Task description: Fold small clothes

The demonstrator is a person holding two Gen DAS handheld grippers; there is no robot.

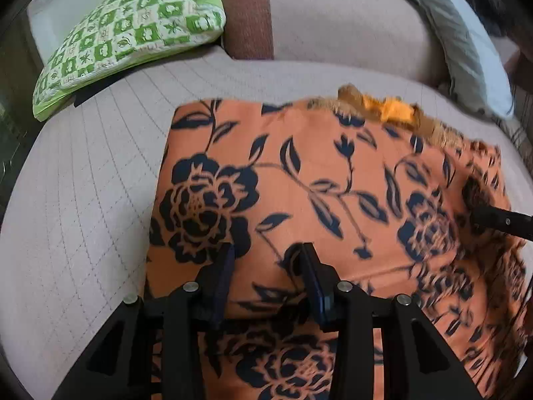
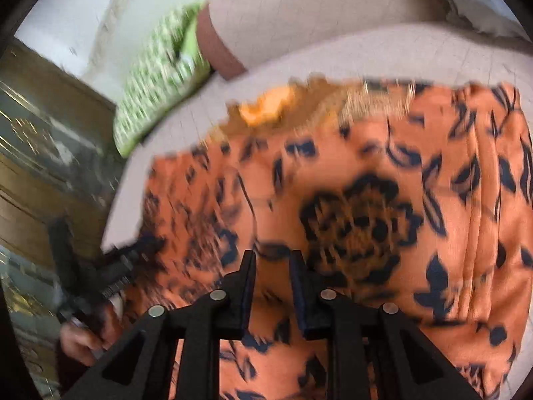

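An orange garment with a dark blue flower print [image 1: 299, 183] lies spread on the beige quilted sofa seat [image 1: 83, 200]. It also fills the right wrist view [image 2: 366, 216], which is blurred. My left gripper [image 1: 266, 253] hovers over the garment's near part, jaws open, nothing between them. My right gripper [image 2: 271, 260] is over the garment too, jaws a narrow gap apart, with no cloth between them. The right gripper's black tip [image 1: 499, 221] shows at the garment's right side in the left wrist view. The left gripper [image 2: 133, 253] shows at the garment's left edge in the right wrist view.
A green and white checked cushion [image 1: 133, 33] lies at the back left of the seat. The sofa backrest [image 1: 333, 16] rises behind the garment. A grey-white pillow [image 1: 466, 50] leans at the back right. The seat's left edge [image 2: 113, 220] drops to a wooden floor.
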